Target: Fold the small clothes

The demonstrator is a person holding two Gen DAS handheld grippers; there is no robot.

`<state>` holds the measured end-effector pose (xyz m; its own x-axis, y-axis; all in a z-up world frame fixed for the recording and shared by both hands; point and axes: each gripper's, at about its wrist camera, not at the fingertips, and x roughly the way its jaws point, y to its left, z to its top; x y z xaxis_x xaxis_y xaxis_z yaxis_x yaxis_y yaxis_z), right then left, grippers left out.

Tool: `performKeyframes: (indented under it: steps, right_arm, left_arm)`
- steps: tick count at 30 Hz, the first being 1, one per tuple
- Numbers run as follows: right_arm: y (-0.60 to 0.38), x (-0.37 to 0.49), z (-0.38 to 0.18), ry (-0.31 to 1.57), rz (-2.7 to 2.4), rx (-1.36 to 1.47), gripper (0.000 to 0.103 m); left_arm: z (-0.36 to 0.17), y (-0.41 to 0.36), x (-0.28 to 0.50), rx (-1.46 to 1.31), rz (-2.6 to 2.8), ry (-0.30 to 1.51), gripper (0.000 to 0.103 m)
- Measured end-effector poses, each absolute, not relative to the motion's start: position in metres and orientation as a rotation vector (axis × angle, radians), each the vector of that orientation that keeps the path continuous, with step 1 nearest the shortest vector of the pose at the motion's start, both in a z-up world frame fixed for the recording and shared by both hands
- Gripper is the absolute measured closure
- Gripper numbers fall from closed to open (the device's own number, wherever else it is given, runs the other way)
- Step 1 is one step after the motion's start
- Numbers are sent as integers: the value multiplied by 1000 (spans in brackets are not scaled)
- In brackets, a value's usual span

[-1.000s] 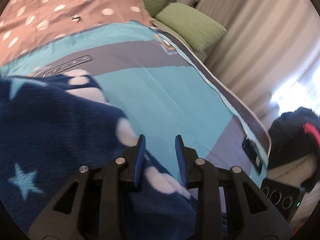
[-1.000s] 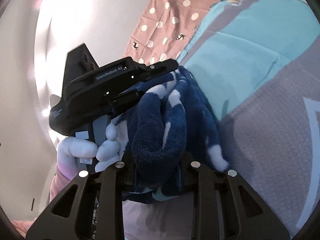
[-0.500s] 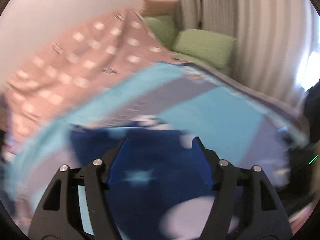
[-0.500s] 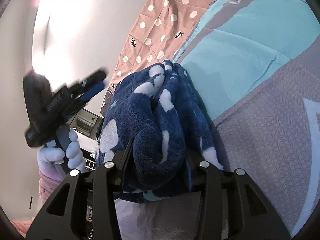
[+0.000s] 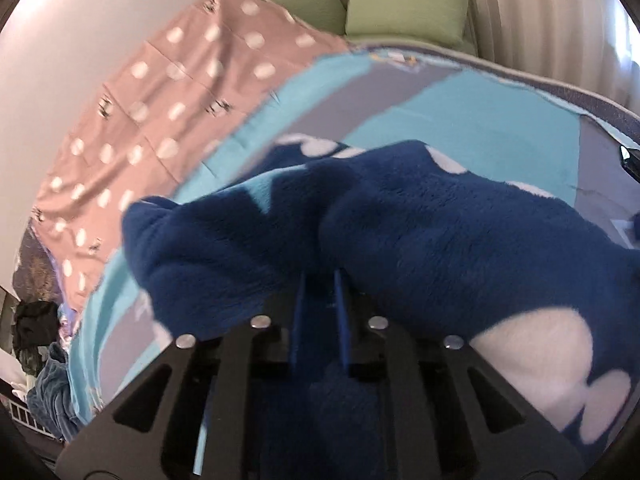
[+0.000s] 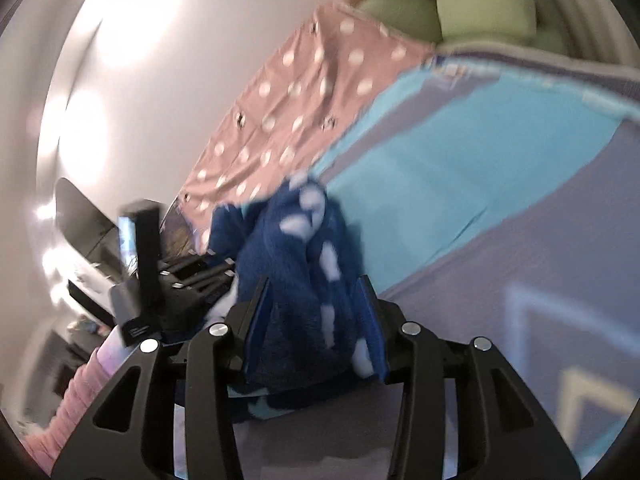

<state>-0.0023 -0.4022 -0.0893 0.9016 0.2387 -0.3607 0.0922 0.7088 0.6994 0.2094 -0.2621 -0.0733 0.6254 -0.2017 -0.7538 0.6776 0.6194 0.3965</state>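
The left claw [image 5: 320, 292] is closing, its pads nearly together and pinching a thin fold of the navy fleece garment [image 5: 420, 220]. The right claw [image 6: 316, 312] is clamping a thick bunched wad of it, half-wide. The garment is hanging between them above the bed [image 6: 460, 168], toward its polka-dot side. Judging from this, both claws should be pulling apart evenly, tensioning the fleece before laying it flat.

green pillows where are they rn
In both wrist views the green pillows sit at the top, at the far end of the bed beyond the polka-dot sheet, beside the curtains.
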Motion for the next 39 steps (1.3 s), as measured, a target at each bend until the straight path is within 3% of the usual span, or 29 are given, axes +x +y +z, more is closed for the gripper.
performKeyframes:
  steps: [8,10,11,19,26,28,31,36,39]
  right_arm:
    - [-365,21,-72,460,240,637,60]
    - [-353,41,-85,559,186,586,60]
    - [-351,53,-99,622,132,571,65]
    - [-345,59,-111,630,110,485,67]
    - [-361,42,-108,604,131,592,69]
    - [-360,24,-96,566,171,618,69]
    - [-346,8,-87,591,296,630,72]
    - [-305,28,-125,785,398,683,83]
    - [-303,46,-135,785,399,728,83]
  left_arm:
    - [-83,-262,199,781,-539,694,93]
    - [-82,-259,198,767,-538,691,93]
    - [-82,-256,200,755,-543,692,93]
    - [-82,-246,196,708,-561,673,93]
    - [-40,-224,203,546,-635,711,87]
    - [-42,-231,200,620,-634,690,84]
    - [-73,-251,193,807,-610,678,86]
    - [-81,-272,196,877,-581,710,93]
    - [-83,-277,194,924,-575,708,95]
